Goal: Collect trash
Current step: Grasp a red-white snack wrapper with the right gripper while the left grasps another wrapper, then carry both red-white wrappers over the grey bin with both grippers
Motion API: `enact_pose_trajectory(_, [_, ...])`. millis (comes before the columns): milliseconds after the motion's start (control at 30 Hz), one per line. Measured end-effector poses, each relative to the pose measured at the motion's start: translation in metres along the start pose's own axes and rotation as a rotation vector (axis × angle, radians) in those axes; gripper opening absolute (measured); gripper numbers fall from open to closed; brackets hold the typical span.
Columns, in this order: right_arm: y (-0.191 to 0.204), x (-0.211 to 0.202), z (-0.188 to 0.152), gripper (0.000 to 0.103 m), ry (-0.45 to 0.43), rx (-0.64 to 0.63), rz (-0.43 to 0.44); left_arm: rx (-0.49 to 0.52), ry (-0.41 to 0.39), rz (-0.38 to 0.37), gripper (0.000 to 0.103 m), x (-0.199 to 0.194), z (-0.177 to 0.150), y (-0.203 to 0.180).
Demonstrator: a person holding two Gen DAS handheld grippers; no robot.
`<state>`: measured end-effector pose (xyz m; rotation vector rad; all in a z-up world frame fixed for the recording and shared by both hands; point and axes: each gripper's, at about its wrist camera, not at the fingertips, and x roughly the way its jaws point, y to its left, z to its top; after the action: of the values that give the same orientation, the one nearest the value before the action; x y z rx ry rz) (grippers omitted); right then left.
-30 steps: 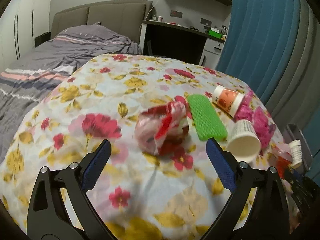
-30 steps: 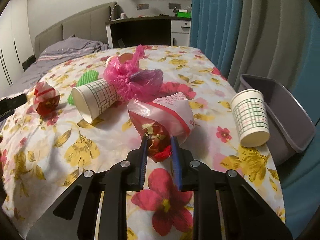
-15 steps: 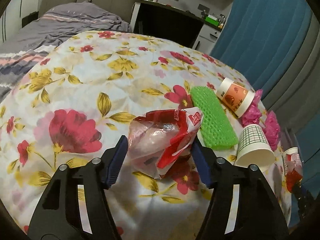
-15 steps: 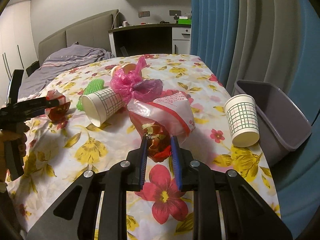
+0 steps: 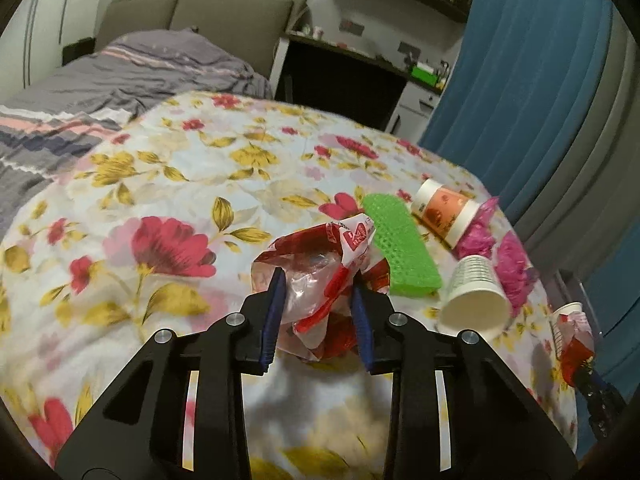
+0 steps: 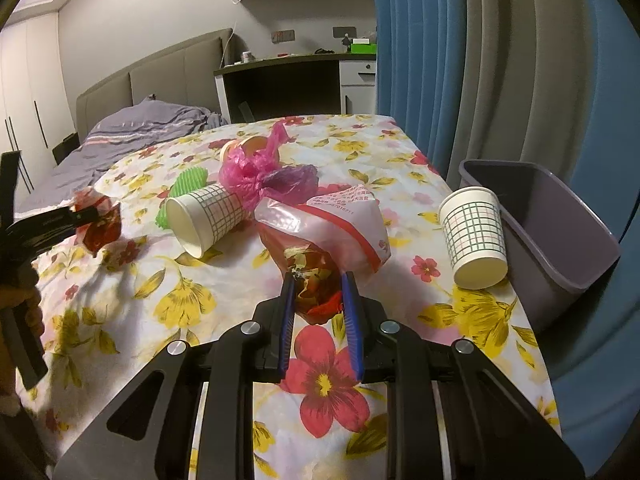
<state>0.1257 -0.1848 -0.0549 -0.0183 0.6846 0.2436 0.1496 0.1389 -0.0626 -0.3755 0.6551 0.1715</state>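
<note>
My left gripper (image 5: 318, 300) is shut on a crumpled red and clear plastic bag (image 5: 320, 272) and holds it just above the flowered tablecloth (image 5: 160, 200). My right gripper (image 6: 318, 292) is shut on a second red and white plastic bag (image 6: 328, 232) near the table's right side. The left gripper with its bag also shows at the left of the right wrist view (image 6: 96, 224). A grey bin (image 6: 560, 236) stands at the table's right edge.
On the table lie a green mesh sleeve (image 5: 400, 248), an orange-labelled cup (image 5: 444, 212), a pink plastic bag (image 6: 264, 176), and a checked paper cup on its side (image 6: 208, 216). Another checked cup (image 6: 476, 244) stands upside down by the bin. Bed and desk behind.
My left gripper moved forward around the red and clear bag, closed on it and raised it slightly. My right gripper kept its grip and rose a little with its bag.
</note>
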Motion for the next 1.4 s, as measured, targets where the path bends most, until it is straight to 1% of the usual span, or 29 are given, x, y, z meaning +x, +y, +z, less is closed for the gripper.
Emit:
enact_pose_trajectory(233, [-0.003,-0.013,-0.002,0.024,-0.020,0.002,0.006,0.001,-0.038,-0.013,0.031,-0.038,-0.026,-0.020])
enact_pose_trajectory(467, [-0.007,-0.027,-0.006,0.024,-0.040,0.002,-0.010,0.034,-0.062,-0.029,0.031,-0.057,-0.042,-0.035])
enact_pose_trajectory(567, [-0.011,-0.035,-0.007,0.024,-0.056,0.005,-0.021,0.038,-0.067,-0.047,0.031,-0.064,-0.043,-0.041])
enact_pose_trajectory(700, [-0.017,-0.045,-0.007,0.024,-0.076,0.009,-0.042,0.070,-0.077,-0.055,0.031,-0.070,-0.044,-0.050])
enact_pose_trajectory(967, [-0.039,-0.064,-0.002,0.024,-0.125,0.038,-0.083,0.096,-0.092,-0.078,0.031,-0.078,-0.043,-0.065])
enact_pose_trajectory(1200, [-0.051,-0.067,0.004,0.024,-0.141,0.053,-0.091,0.113,-0.086,-0.110,0.031,-0.077,-0.037,-0.082])
enact_pose_trajectory(1400, [-0.070,-0.069,0.008,0.024,-0.156,0.085,-0.100,0.158,-0.092,-0.131,0.031,-0.076,-0.029,-0.106])
